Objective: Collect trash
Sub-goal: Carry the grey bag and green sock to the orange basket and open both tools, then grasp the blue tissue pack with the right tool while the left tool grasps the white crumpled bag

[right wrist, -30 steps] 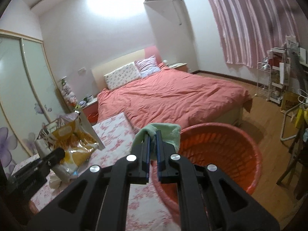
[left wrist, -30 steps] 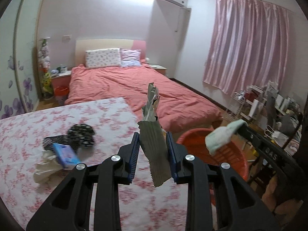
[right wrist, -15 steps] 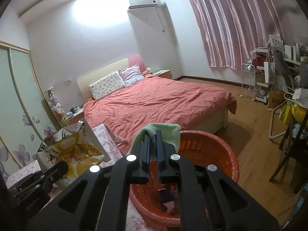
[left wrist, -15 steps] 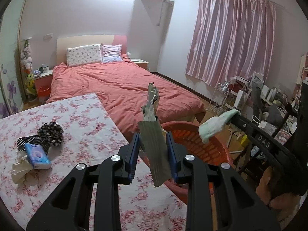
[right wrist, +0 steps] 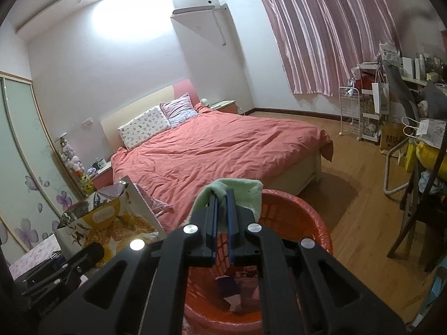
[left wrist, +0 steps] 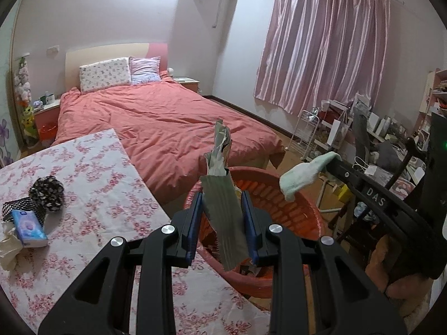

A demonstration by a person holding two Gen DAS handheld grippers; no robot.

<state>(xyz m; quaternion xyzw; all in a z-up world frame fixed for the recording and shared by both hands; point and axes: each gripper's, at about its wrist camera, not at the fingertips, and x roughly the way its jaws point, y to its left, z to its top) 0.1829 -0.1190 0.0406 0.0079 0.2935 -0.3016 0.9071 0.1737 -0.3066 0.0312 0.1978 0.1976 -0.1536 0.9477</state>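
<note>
Basket [left wrist: 301,209] now under upright wrapper [left wrist: 223,203], long axis vertical.

The left tongs [left wrist: 222,219] are covering the near rim of the red basket [left wrist: 304,209], and the foil snack bag [left wrist: 223,217] pinched between them is hiding part of its inside. The desk [left wrist: 97,173] is running off the left and bottom edges of the left wrist view. In the right wrist view, the right tongs [right wrist: 220,215] are blocking the middle of the pale green cloth [right wrist: 245,192], whose lower end is dropping out of sight behind them. Something dark and white is lying at the basket's bottom, possibly wrappers, too murky to name. The shelf clutter [right wrist: 391,103] at the right is staying too small to identify.
</note>
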